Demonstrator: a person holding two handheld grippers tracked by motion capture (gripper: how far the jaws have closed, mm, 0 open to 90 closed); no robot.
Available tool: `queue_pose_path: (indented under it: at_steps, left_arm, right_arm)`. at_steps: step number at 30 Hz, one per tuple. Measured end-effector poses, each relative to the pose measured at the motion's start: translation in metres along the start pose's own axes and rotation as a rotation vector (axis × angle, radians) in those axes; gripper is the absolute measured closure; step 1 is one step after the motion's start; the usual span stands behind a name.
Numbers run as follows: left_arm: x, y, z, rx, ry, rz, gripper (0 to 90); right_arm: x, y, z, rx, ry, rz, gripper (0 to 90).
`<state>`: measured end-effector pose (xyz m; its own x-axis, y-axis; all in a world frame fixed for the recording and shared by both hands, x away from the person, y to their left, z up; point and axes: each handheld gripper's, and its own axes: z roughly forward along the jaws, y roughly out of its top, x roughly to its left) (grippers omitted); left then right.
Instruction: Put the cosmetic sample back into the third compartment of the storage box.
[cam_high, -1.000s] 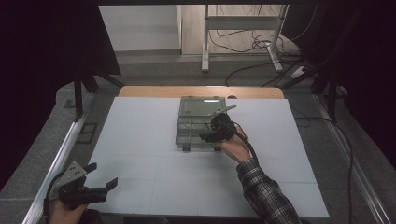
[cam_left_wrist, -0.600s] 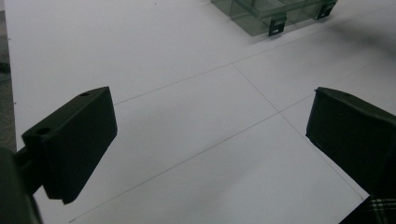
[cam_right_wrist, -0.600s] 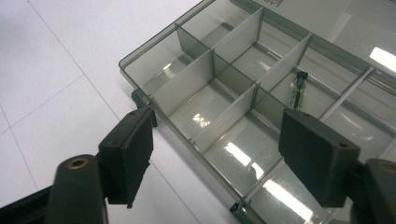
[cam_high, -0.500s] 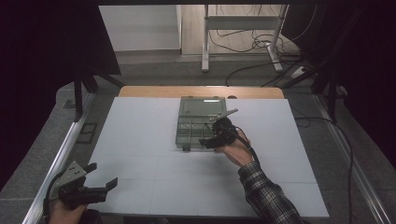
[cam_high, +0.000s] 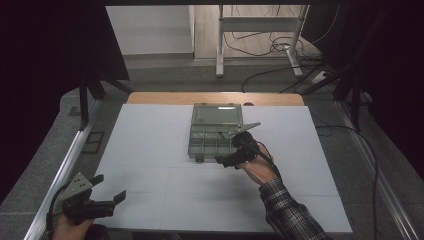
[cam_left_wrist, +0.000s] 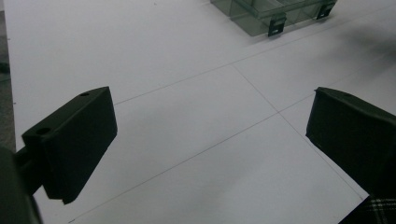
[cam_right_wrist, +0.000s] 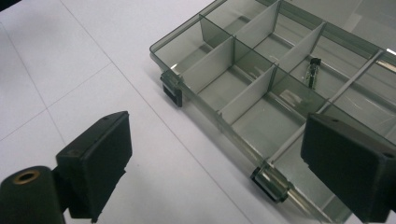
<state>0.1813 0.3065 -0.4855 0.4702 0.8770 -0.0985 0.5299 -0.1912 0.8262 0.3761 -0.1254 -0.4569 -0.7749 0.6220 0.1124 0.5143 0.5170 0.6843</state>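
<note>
Compartment box just beyond right tongs, open-jawed

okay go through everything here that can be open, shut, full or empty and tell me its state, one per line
Organizer box: lid open, lying flat behind it.
Box latches: undone, hanging at the front edge.
Compartments: near ones empty; one small dark part in a farther one.
Right gripper: jaws just been opening, nothing between them, at the box's front.
Left gripper: open, empty.

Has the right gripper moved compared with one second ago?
Yes. The right gripper has drawn back toward the person, off the box to its near edge, jaws opening, empty.
</note>
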Motion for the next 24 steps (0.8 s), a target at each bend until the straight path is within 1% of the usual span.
queue_pose_path:
  at_steps: [2,11,19,24]
  left_arm:
    - [0.0,0.0,0.0,0.0,0.0,0.001,2.3]
    - [0.0,0.0,0.0,-0.002,-0.003,-0.002,2.3]
    - [0.0,0.0,0.0,-0.003,-0.005,-0.003,2.3]
    - [0.001,0.0,0.0,-0.004,-0.005,-0.004,2.3]
  right_arm:
    - [0.002,-0.002,-0.003,-0.005,-0.007,-0.003,5.9]
    - [0.008,-0.014,-0.014,-0.049,-0.013,-0.014,3.3]
    - [0.014,-0.026,-0.023,-0.06,-0.03,-0.031,2.6]
    - [0.017,-0.033,-0.029,-0.074,-0.032,-0.035,2.5]
